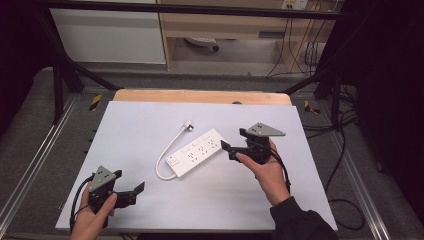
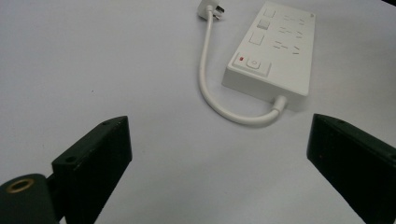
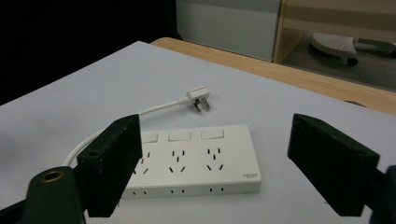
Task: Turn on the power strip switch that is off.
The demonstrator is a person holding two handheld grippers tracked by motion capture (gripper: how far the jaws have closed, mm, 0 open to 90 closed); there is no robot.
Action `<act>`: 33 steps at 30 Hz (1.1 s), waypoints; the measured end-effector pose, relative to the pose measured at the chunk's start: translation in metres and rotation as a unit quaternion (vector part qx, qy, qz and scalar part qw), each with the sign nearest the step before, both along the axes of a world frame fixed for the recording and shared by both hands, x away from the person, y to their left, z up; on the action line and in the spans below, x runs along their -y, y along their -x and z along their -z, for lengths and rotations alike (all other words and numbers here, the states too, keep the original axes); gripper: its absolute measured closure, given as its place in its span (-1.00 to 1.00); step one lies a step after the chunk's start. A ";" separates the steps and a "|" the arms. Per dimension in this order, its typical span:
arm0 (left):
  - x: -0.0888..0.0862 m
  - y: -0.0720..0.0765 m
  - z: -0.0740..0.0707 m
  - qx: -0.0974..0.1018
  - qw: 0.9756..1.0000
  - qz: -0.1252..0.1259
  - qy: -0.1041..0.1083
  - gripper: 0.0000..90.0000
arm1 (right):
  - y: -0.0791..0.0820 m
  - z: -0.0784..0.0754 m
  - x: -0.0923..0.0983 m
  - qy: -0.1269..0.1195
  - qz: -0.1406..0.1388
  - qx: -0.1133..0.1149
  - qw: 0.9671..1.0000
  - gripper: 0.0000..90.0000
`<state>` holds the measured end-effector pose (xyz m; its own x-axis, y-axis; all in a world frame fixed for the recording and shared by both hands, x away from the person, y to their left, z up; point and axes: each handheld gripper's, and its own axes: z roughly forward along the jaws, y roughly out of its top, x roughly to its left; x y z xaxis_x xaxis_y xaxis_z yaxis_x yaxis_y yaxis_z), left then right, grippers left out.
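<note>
Lying flat near the middle of the white table [image 1: 125, 125], a white power strip [image 1: 197, 152] is seen, its short cord [image 1: 165, 152] looped off one end and its plug [image 1: 188, 125] resting on the table just beyond the strip. The right gripper [image 1: 226, 147] is held just beside the strip's far end, jaws spread wide with nothing between them. The left gripper [image 1: 137, 190] is held well apart, near the table's front left corner, jaws wide, nothing gripped.
</note>
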<state>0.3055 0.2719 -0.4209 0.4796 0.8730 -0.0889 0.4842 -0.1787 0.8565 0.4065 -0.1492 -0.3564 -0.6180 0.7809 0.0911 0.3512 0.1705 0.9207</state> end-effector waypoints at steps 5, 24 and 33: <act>0.001 0.000 0.001 -0.002 1.000 0.002 -0.002 -0.85 | -0.003 0.000 -0.002 -0.009 0.013 0.012 1.000 -0.27; -0.001 0.000 0.001 -0.003 1.000 0.000 -0.001 -0.85 | -0.019 0.007 -0.024 -0.042 -0.013 0.028 0.999 0.66; -0.001 0.000 0.001 -0.005 1.000 -0.001 -0.003 -0.85 | -0.027 0.013 -0.036 -0.031 -0.020 0.020 0.999 0.68</act>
<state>0.3060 0.2730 -0.4220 0.4761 0.8749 -0.0888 0.4936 -0.1823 0.8504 0.4337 -0.1130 -0.3696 -0.6519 0.7498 0.1133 0.3086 0.1258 0.9428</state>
